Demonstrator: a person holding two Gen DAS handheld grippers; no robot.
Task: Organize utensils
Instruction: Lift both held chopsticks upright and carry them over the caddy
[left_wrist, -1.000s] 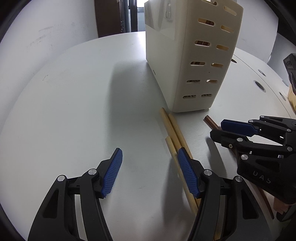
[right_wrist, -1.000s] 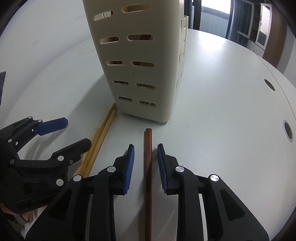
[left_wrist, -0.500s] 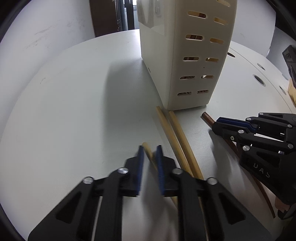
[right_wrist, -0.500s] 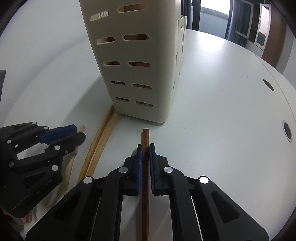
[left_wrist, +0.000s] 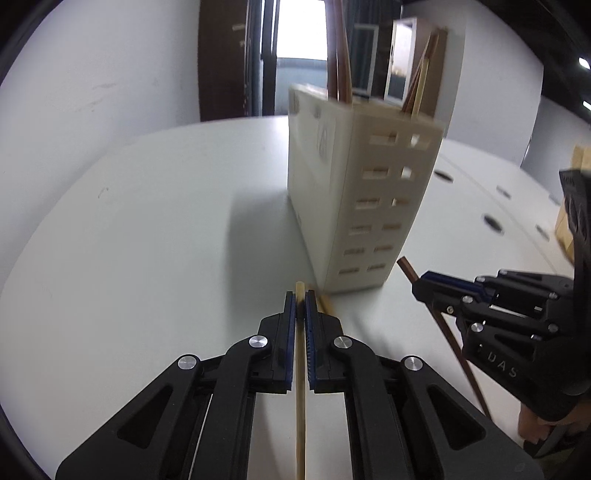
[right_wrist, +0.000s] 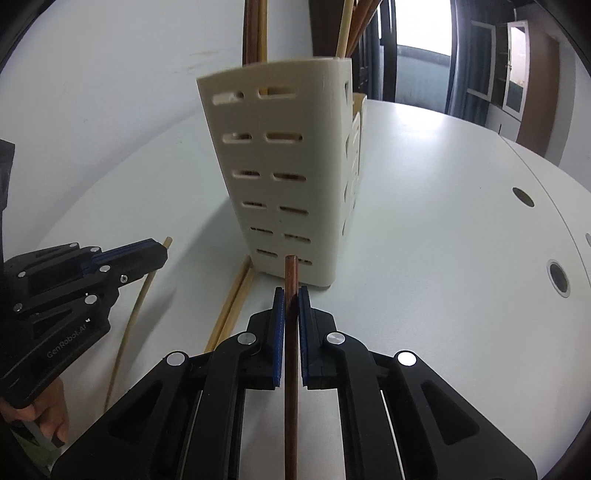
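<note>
Bamboo stick: light, stiff; left gripper clamps it near its tip.
Brown stick: thin, slippery; right gripper pinches it lower centre.

Colours and patterns of the utensil set

Holder: cream, with rows of slotted openings. Held chopsticks: one pale tan, one reddish brown. Two loose chopsticks: light wood. Left gripper and right gripper: black, blue ribbed pads. Table: white, dark round holes.

One slotted holder, two hand-held grippers, several chopsticks.
</note>
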